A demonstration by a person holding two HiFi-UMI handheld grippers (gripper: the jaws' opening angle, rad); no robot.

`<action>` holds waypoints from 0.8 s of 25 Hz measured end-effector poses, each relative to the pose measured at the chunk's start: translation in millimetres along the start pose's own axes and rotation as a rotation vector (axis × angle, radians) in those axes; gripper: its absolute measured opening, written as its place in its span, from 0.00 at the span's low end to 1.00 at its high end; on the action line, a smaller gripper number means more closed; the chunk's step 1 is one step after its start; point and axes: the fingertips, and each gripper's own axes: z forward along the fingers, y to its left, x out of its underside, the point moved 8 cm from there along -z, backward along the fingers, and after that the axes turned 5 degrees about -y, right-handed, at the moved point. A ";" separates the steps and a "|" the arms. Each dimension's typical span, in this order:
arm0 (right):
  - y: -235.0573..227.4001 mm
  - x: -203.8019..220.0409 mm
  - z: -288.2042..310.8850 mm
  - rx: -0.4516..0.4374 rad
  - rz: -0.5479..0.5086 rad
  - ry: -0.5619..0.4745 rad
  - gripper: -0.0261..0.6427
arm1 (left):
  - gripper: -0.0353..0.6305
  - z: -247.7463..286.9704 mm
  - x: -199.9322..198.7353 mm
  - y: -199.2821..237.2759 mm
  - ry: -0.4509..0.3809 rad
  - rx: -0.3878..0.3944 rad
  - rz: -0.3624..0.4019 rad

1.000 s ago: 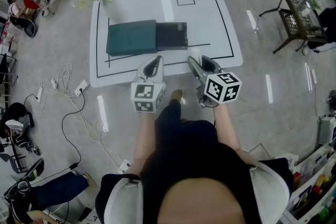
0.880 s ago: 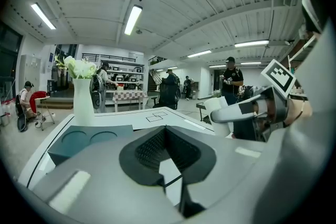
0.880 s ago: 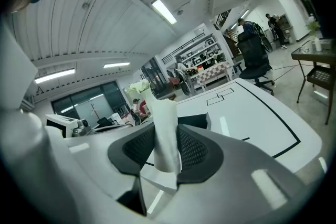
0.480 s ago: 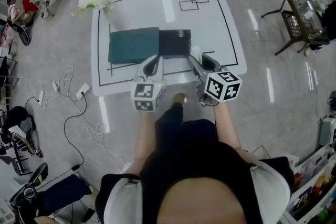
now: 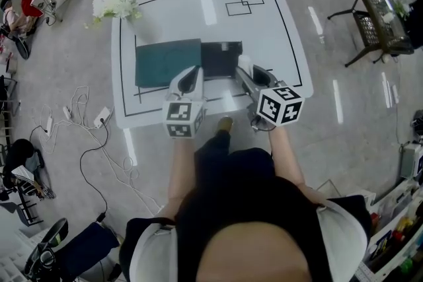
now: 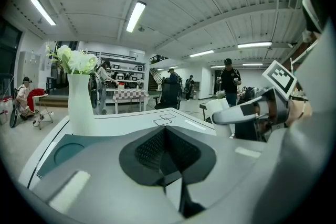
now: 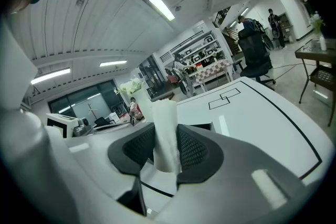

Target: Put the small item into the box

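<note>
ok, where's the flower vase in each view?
Head view: flower vase at upper left, on the mat's far-left corner.
Left gripper view: left of centre, upright on the mat.
Right gripper view: centre-left, just left of the held white roll.
Shared landmark: the overlapping squares drawn on the mat.

The left forearm (image 5: pixel 178 172) and right forearm (image 5: pixel 282 158) are reaching out from the torso (image 5: pixel 244 208), side by side and apart. The left gripper (image 5: pixel 192 72) is pointing far and a little downward, with its cube (image 5: pixel 183 119) at the near end; its jaws are lying together with nothing between them. The right gripper (image 5: pixel 245 70) is running parallel just to the right, carrying its own cube (image 5: pixel 279 106) at the near end. Its jaws are standing part-way apart, pressing from both sides on an upright white roll (image 7: pixel 166 131).
</note>
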 end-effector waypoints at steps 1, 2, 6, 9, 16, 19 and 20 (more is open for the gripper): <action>-0.9 -0.7 3.1 0.002 -0.001 0.002 0.23 | 0.07 2.5 0.4 2.5 0.001 0.001 -0.002; -1.5 -1.4 6.2 0.003 -0.001 0.004 0.23 | 0.07 4.9 0.8 4.8 0.002 0.002 -0.003; -3.8 -3.9 17.3 0.010 -0.001 0.006 0.23 | 0.07 13.3 1.1 12.9 -0.002 0.009 -0.004; -7.0 -3.5 25.0 0.018 -0.004 0.016 0.23 | 0.07 18.4 2.5 17.3 -0.001 0.014 -0.011; -12.6 -8.6 41.3 0.029 -0.009 0.022 0.23 | 0.07 31.9 4.2 26.2 0.011 0.030 -0.020; -14.6 -12.6 48.6 0.030 -0.021 0.025 0.23 | 0.07 37.1 3.6 30.2 0.010 0.038 -0.020; -14.6 -13.7 50.8 0.030 -0.025 0.027 0.23 | 0.07 38.4 3.2 31.4 0.009 0.042 -0.019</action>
